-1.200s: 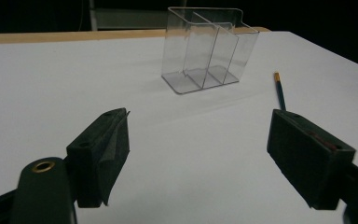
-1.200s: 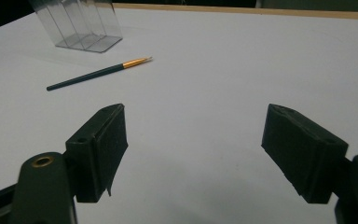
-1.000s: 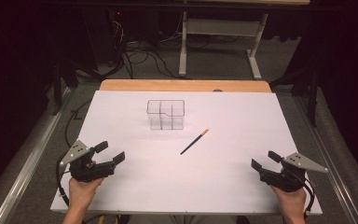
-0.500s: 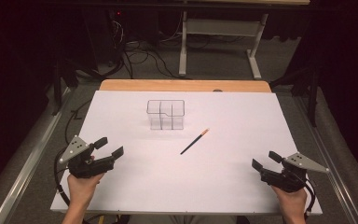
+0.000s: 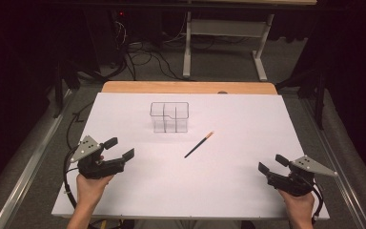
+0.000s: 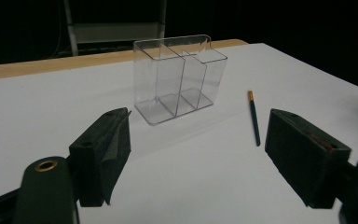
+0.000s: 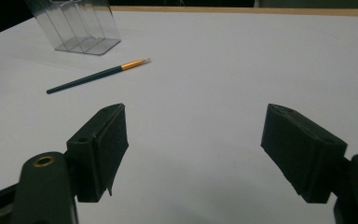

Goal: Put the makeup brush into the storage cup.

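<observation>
A clear plastic organizer (image 5: 169, 117) with several upright compartments stands on the white tabletop (image 5: 248, 119), a little behind centre. A thin dark brush (image 5: 199, 144) with an orange ferrule lies flat just right of and in front of it. My left gripper (image 5: 120, 147) is open and holds nothing near the front left of the table. Between its jaws I see the organizer (image 6: 179, 77) and the brush (image 6: 253, 116) ahead. At the front right, my right gripper (image 5: 271, 163) is also open and holds nothing. The brush (image 7: 98, 74) and organizer (image 7: 77, 23) lie ahead to its left.
A wooden strip (image 5: 186, 87) runs along the table's far edge. Beyond it are dark floor, loose cables (image 5: 143, 57) and the metal legs of another table (image 5: 259, 62). Metal rails flank both sides of the table.
My left gripper has edged slightly forward and to the right over the table. The right gripper, the brush and the organizer have stayed put.
</observation>
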`<action>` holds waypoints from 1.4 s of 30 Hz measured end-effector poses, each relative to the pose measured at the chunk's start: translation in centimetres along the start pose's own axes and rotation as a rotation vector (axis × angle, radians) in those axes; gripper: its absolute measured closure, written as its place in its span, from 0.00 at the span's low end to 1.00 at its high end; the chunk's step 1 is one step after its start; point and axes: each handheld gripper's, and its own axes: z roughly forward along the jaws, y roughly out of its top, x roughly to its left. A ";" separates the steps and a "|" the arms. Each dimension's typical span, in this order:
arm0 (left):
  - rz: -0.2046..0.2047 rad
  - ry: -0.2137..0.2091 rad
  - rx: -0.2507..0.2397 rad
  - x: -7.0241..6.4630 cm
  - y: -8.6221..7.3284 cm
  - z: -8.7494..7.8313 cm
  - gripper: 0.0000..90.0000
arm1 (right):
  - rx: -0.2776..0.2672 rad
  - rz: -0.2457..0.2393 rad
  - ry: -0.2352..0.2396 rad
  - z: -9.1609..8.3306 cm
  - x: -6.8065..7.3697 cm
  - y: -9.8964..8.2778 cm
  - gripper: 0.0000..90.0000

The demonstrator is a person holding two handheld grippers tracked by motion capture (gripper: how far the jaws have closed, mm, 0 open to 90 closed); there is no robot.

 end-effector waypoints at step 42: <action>0.060 -0.102 0.041 -3.2 1.2 5.2 0.28 | -0.003 0.002 0.012 0.2 0.1 0.0 0.27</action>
